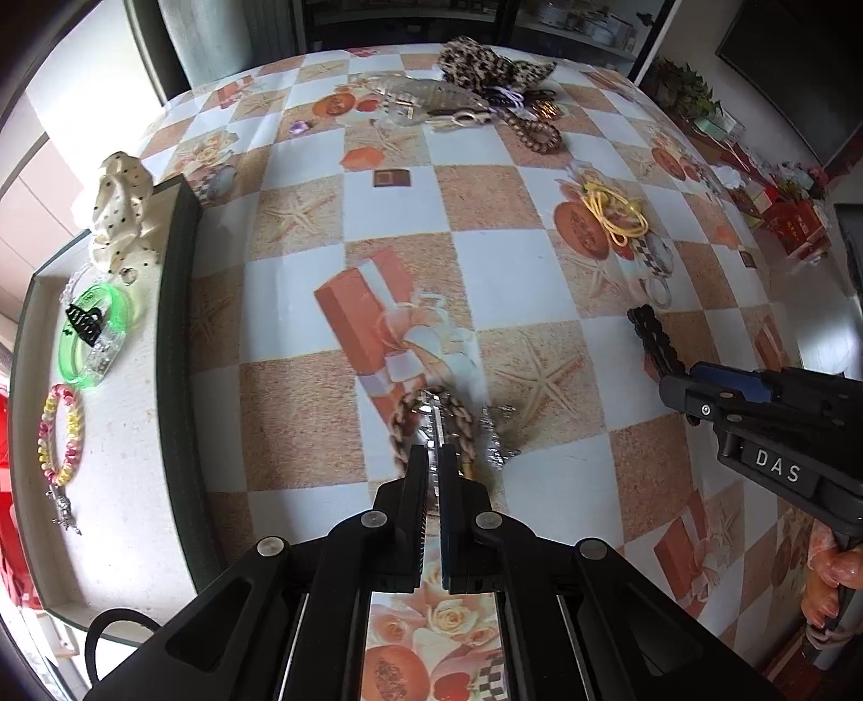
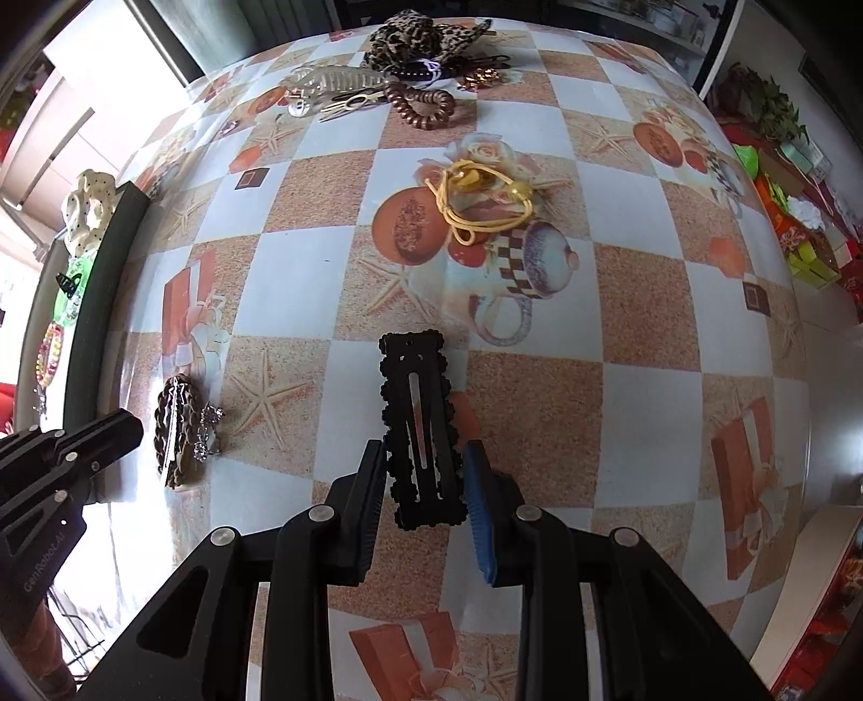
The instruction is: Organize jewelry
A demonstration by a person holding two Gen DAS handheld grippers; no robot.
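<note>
My left gripper [image 1: 433, 458] is shut on a brown braided bracelet with a silver charm [image 1: 437, 426], low over the tablecloth; it also shows in the right wrist view [image 2: 175, 437]. My right gripper [image 2: 423, 458] is shut on a black scalloped hair clip [image 2: 418, 415], which sticks forward between the fingers. In the left wrist view the clip [image 1: 652, 337] juts from the right gripper [image 1: 679, 385]. A dark-walled tray [image 1: 178, 302] at the left holds a green bangle [image 1: 102, 334], a pink-yellow bracelet [image 1: 62, 437] and a spotted cream scrunchie [image 1: 121, 210].
Yellow elastic cords [image 2: 485, 199] lie mid-table. At the far edge lie a leopard scrunchie [image 2: 415, 38], a brown spiral hair tie [image 2: 426, 108], a clear claw clip [image 2: 334, 81] and other small pieces. The checked tablecloth [image 2: 539, 404] covers the table.
</note>
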